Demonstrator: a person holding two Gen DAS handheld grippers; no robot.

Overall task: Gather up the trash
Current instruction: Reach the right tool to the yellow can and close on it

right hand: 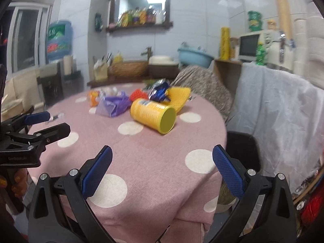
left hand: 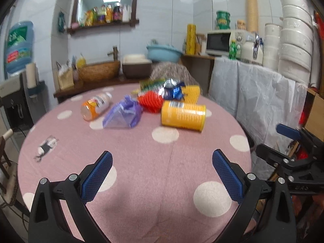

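Left gripper [left hand: 162, 170] and right gripper [right hand: 162, 170] hung spread and empty over near edge of pink dotted tablecloth [left hand: 141, 162] | I judged nothing collected: yellow cardboard canister [left hand: 183, 115], purple plastic bag [left hand: 123, 113], orange bottle [left hand: 95, 106], red and yellow mesh [left hand: 151, 101], blue foil wrapper [left hand: 173, 90] all lay clustered at far side | black bin [right hand: 243, 149] just beside table, contents unseen.

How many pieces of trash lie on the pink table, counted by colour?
Yellow: 2, the canister and the foam net
Orange: 1, the bottle
Purple: 1, the plastic bag
Red: 1, the foam net
Blue and silver: 1, the wrapper
Green: 1, a packet, partly hidden
Total: 7
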